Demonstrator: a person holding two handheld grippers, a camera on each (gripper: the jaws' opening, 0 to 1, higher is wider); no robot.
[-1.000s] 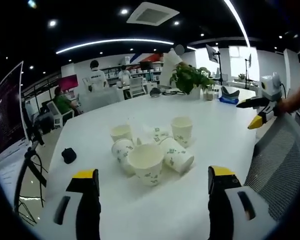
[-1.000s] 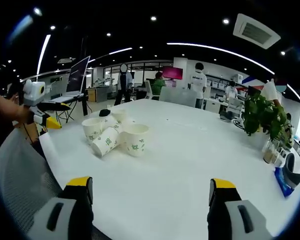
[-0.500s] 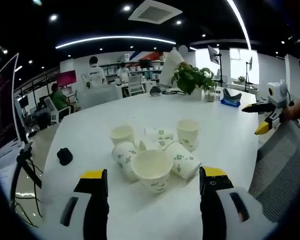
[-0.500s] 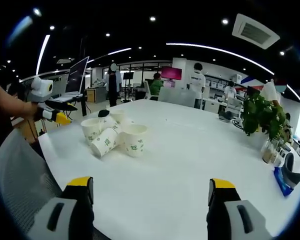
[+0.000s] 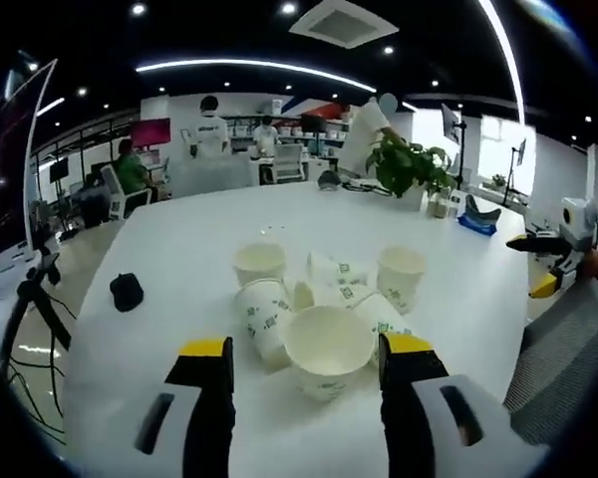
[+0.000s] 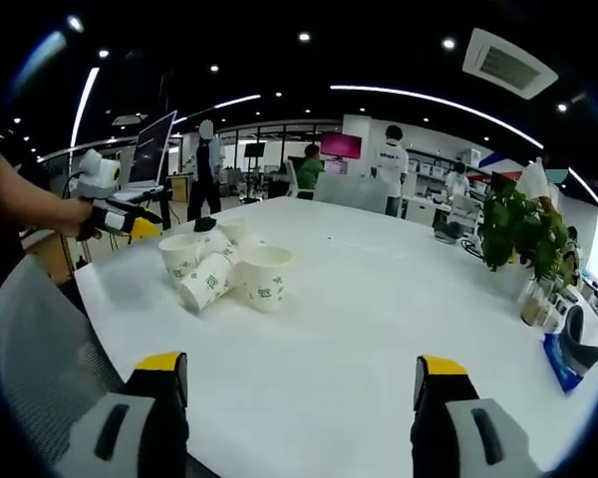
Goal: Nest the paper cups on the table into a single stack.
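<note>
Left gripper view: left gripper (image 5: pixel 305 354) has its jaws spread wide, nothing held, yellow tips either side of the nearest paper cup (image 5: pixel 328 349). That cup lies tipped with its mouth toward the camera; I can't tell whether the tips touch it. Rest of the cup cluster (image 5: pixel 319 294) sits just behind it on the white table (image 5: pixel 179 239): two upright cups (image 5: pixel 259 264) and (image 5: pixel 400 274), several more on their sides with green print. Small black object (image 5: pixel 127 291) lies off to the left of the cups, apart from them. Potted plant (image 5: pixel 409 164) at the far table edge. Right gripper (image 5: pixel 548 261) shows at the right edge, over a mesh chair back (image 5: pixel 558 358); can't tell its jaw gap from here.

Right gripper view: right gripper (image 6: pixel 299 373) has jaws wide apart, empty, hovering over bare table well away from the cups (image 6: pixel 224 274). Cups sit clustered at the far left of the table. Left gripper (image 6: pixel 130 221) is just beside that cluster, held by a person's hand. Plant (image 6: pixel 523 234) on the right.
</note>
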